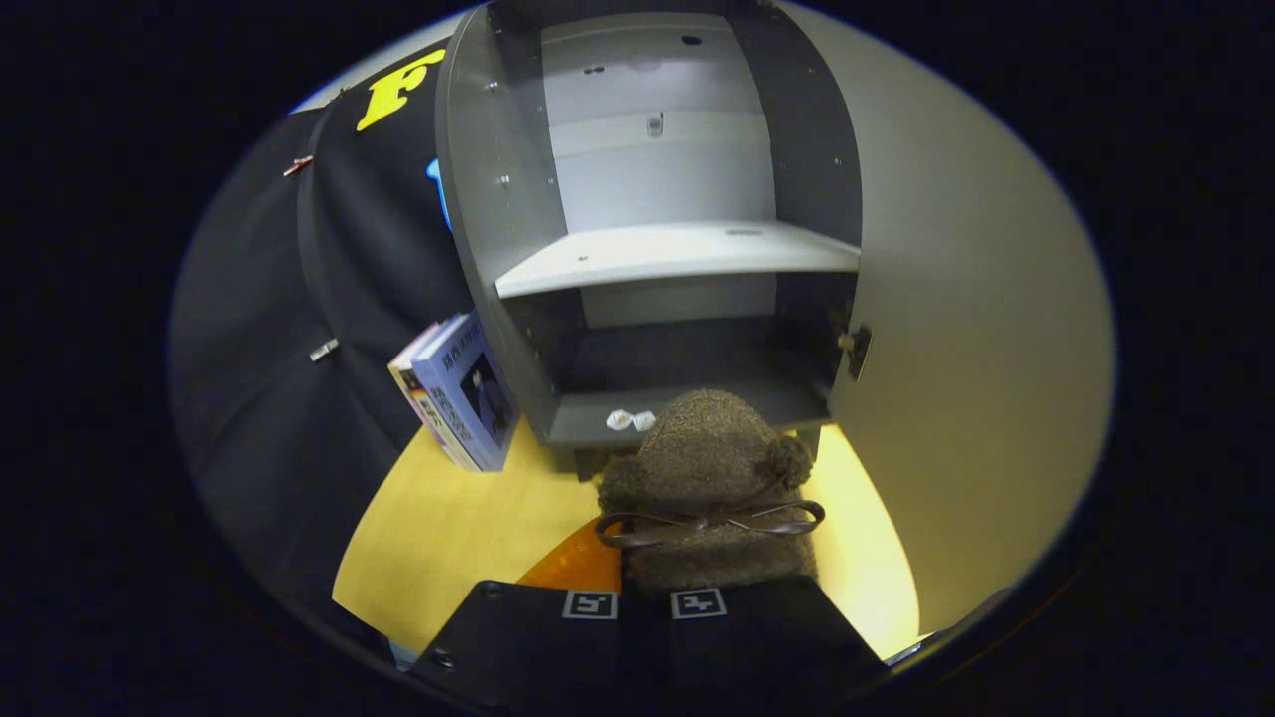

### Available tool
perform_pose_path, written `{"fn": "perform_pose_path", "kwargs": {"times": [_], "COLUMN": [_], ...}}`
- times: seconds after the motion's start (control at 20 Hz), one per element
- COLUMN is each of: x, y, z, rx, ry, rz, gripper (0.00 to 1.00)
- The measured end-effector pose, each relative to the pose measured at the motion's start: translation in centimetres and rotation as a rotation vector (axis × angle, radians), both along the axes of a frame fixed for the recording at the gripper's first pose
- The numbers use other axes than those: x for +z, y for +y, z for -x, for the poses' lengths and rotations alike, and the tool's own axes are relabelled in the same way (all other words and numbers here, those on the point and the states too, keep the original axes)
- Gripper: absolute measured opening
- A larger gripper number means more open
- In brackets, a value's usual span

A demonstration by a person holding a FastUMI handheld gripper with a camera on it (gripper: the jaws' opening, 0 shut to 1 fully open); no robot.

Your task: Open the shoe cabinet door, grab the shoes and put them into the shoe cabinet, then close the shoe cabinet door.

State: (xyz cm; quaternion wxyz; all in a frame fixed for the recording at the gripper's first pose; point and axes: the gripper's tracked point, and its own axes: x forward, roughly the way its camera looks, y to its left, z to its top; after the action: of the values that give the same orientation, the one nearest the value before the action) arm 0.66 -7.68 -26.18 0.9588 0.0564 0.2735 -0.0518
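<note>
Between the gripper (642, 605) fingers: a fuzzy brown shoe (705, 478), toe pointing away toward the cabinet, clamped from both sides. Fingers sit close together, narrow gap, both pressing on the shoe's rear part. A thin dark bow (709, 522) runs across the shoe just ahead of the fingertips, and a small pompom (789, 460) sits on its right side.

Just beyond the shoe: the shoe cabinet (657, 249), grey carcass, door (956, 329) swung fully open on the right, pale inner face toward the camera. A hinge (855, 349) shows on the door's edge next to the lower compartment. One light shelf (677, 254) splits the inside into an upper and a lower bay. The shoe's toe is level with the front lip of the lower bay; cannot tell whether it touches the bottom board. A small white item (630, 420) lies on that bottom board near the front edge, just left of the toe; too small to identify.

Left of the cabinet: a couple of books (456, 390) stand tilted against its side wall, resting on the yellow tabletop (448, 538). An orange patch (576, 566) lies on the tabletop just left of the shoe, near the left finger.
</note>
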Motion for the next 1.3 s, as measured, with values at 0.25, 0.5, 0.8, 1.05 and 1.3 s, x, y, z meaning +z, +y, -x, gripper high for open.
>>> {"fn": "perform_pose_path", "kwargs": {"times": [0.25,0.5,0.8,1.05,1.3], "x": [4.8,9.7,14.0,15.7,15.4], "y": [-0.9,-2.1,-3.3,-4.6,-4.9], "z": [-3.3,-7.9,-14.6,-20.9,-28.4], "rx": [0.002,0.001,0.0,-0.015,-0.008], "ry": [-0.054,-0.127,-0.144,-0.148,-0.14], "rz": [0.034,0.047,0.046,0.045,0.052], "gripper": [0.05,0.05,0.05,0.05,0.05]}}
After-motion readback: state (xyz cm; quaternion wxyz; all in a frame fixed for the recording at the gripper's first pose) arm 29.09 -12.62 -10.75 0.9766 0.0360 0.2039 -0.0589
